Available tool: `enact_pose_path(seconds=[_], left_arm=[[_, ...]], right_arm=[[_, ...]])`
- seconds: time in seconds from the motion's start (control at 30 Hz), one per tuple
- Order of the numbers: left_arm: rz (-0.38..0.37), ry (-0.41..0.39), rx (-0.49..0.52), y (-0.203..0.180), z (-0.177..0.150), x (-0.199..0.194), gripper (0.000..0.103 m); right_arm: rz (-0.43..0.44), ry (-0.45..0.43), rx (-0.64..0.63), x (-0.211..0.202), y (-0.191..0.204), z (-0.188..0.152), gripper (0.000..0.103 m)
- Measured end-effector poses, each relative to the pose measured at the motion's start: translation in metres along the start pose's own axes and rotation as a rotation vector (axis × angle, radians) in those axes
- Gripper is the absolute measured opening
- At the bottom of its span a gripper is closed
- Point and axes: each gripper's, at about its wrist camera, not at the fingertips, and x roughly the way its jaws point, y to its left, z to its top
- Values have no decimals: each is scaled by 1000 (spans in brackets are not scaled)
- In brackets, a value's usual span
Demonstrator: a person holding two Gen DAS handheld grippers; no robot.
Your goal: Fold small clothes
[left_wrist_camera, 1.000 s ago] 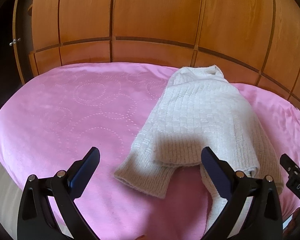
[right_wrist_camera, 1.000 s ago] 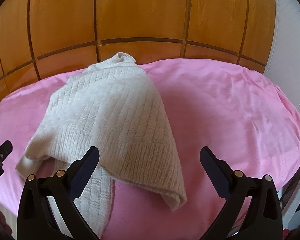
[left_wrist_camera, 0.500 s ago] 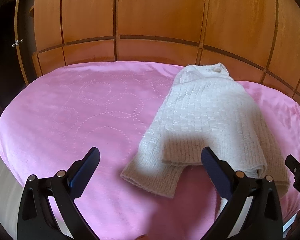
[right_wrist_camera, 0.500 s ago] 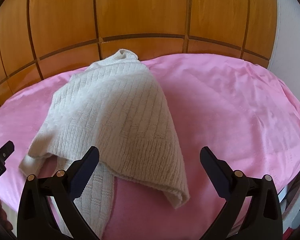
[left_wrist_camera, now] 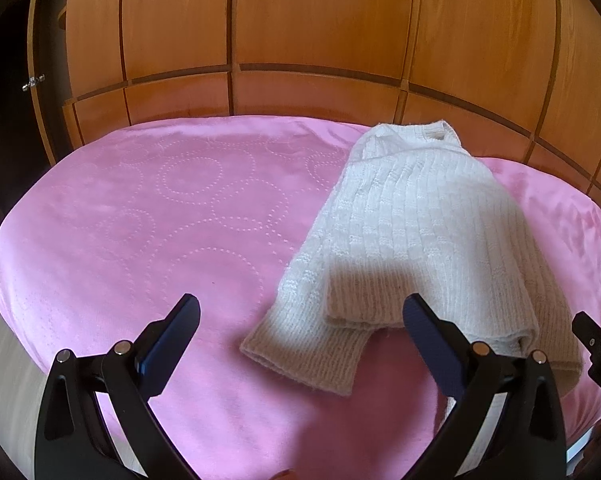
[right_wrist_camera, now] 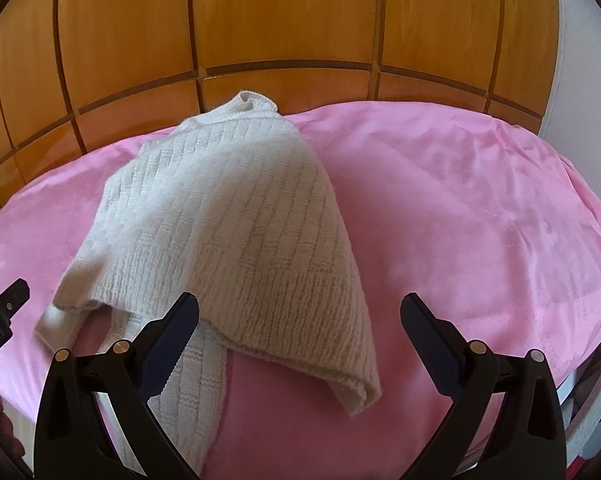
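A cream knitted sweater (left_wrist_camera: 412,232) lies partly folded on the pink bedspread (left_wrist_camera: 160,216), collar towards the wooden wall. One sleeve cuff (left_wrist_camera: 304,352) sticks out at its near left. In the right wrist view the sweater (right_wrist_camera: 236,216) fills the left half, with a sleeve (right_wrist_camera: 192,392) running down under the folded body. My left gripper (left_wrist_camera: 298,320) is open and empty, hovering above the cuff. My right gripper (right_wrist_camera: 298,318) is open and empty, above the sweater's near hem.
A wooden panelled wardrobe (left_wrist_camera: 320,40) stands right behind the bed. The bedspread's near edge curves round below both grippers. A white wall (right_wrist_camera: 580,80) rises at the far right. The other gripper's tip shows at the right edge of the left wrist view (left_wrist_camera: 598,344).
Both grippers have pulled back and slightly left of the sweater, staying open. The sweater has not moved on the bed.
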Motion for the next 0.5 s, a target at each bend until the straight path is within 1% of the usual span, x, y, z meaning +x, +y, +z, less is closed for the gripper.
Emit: enact_pose_path(seconds=[0.5], left_arm=[[-5,2,4,1,-1,-1,101]], right_arm=[[17,0,3,-2,1,1,100]])
